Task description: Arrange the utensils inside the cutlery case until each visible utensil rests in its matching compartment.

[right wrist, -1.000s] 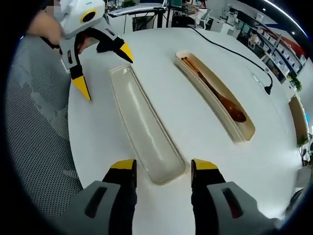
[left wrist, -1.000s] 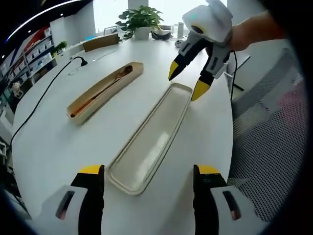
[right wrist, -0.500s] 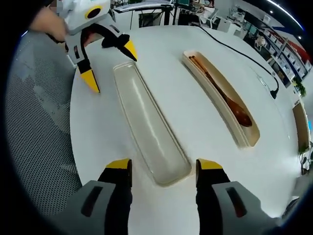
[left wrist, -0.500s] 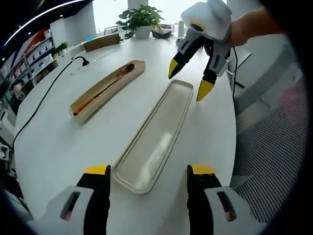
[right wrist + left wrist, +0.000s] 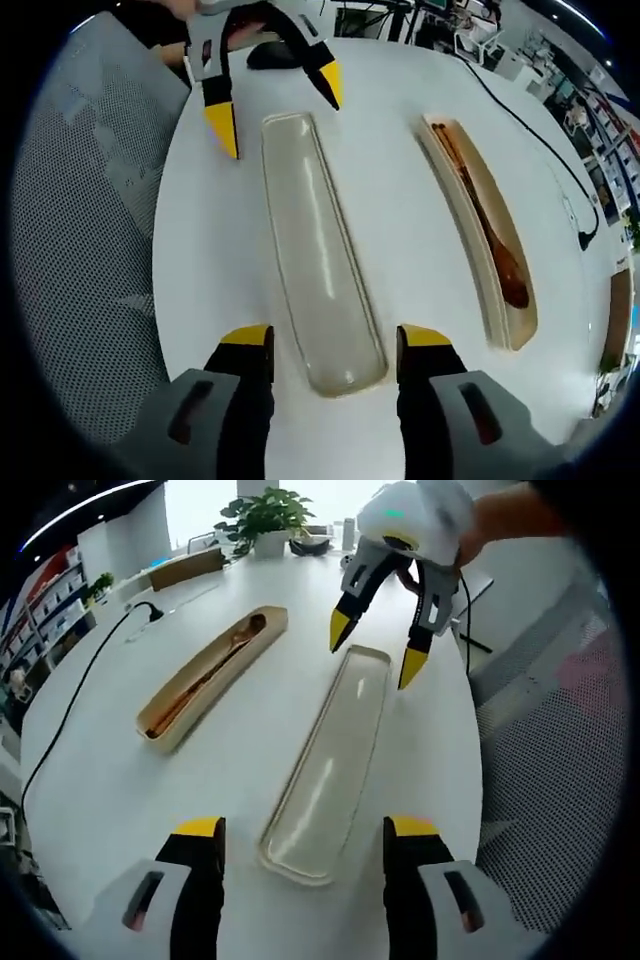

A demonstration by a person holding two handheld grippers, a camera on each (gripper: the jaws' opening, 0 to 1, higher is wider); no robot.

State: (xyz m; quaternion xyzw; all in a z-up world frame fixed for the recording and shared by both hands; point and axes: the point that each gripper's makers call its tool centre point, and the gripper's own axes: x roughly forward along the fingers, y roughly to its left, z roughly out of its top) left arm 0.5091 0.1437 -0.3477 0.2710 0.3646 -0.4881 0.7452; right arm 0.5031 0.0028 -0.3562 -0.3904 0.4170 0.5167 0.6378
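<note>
While both grippers are gaping open, the pale lid [image 5: 328,760] is lying mid-frame — its ends between the left gripper [image 5: 300,830] and right gripper [image 5: 324,338]. Upper left, the beige case [image 5: 208,675] is cradling a wooden spoon [image 5: 492,240]; the left gripper view is adding a potted plant [image 5: 262,518].

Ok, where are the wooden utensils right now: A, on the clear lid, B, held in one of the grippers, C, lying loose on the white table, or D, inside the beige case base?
D: the wooden utensils lie inside the beige case base, apart from the empty clear lid, and the left gripper and right gripper are both open, holding nothing.
</note>
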